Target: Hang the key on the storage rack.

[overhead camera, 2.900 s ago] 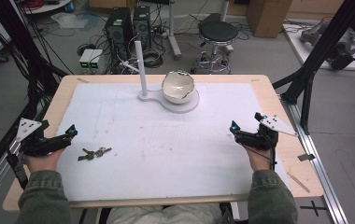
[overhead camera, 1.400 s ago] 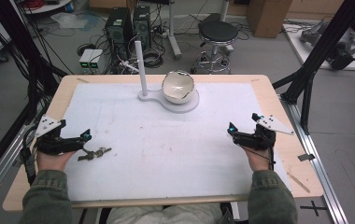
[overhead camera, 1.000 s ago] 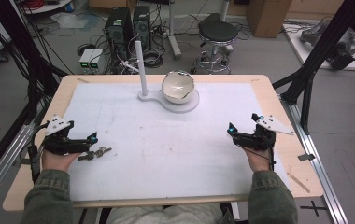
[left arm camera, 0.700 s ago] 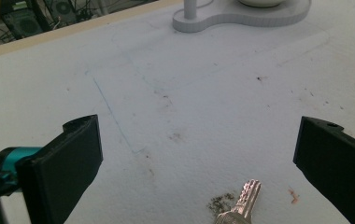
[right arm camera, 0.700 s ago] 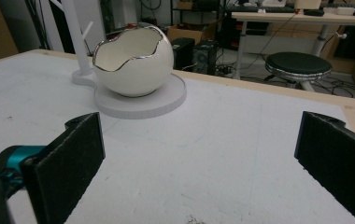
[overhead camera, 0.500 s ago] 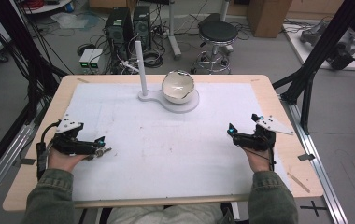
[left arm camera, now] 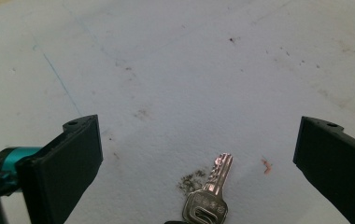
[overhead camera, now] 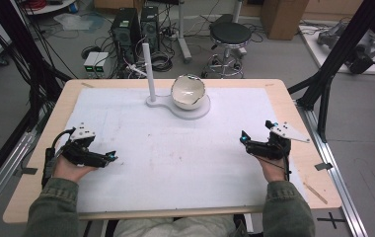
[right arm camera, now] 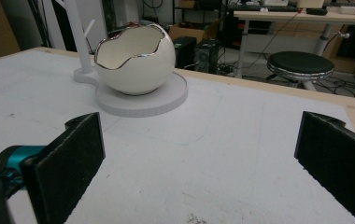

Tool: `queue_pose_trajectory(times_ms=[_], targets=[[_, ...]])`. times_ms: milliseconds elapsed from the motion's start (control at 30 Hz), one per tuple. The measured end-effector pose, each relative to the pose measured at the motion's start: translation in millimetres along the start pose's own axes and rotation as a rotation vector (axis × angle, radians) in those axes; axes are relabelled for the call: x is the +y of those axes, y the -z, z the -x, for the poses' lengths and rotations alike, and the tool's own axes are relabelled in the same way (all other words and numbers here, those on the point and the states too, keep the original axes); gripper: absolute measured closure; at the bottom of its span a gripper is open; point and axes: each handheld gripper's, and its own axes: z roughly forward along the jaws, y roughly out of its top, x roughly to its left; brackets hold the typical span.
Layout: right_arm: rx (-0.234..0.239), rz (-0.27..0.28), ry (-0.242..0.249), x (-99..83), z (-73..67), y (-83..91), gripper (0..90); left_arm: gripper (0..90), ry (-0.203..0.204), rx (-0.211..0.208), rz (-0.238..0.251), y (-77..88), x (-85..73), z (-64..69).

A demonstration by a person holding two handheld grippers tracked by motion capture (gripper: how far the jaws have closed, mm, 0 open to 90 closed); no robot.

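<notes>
Low on the left side of the white mat, the left gripper sits in the person's left hand, jaws spread wide and angled toward the table's middle. Left gripper view: a silver key lies flat on the mat between the two jaws, touching neither, blade pointing away from the camera, its bow at the bottom edge with something dark just under it, cut off. Small dark smudges beside the key; a reddish fleck to its right.

Right gripper held near the mat's right edge by the right hand, jaws also well apart, nothing between them. Right gripper view looks across bare mat to the egg-shaped bowl, white with a jagged metallic rim, standing on a round white base. A white post with a side peg rises from the same base, just beside the bowl. High view puts this stand at the far centre, well apart from both grippers.
</notes>
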Motion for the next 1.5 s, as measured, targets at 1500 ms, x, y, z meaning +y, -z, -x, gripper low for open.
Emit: queue_pose_trajectory(times_ms=[1500], targets=[[0.009, -0.026, 0.027, -2.1, -0.7, -2.6, 0.6, 33.4, -0.074, -0.039, -0.240, -25.7, -9.8, 2.7]])
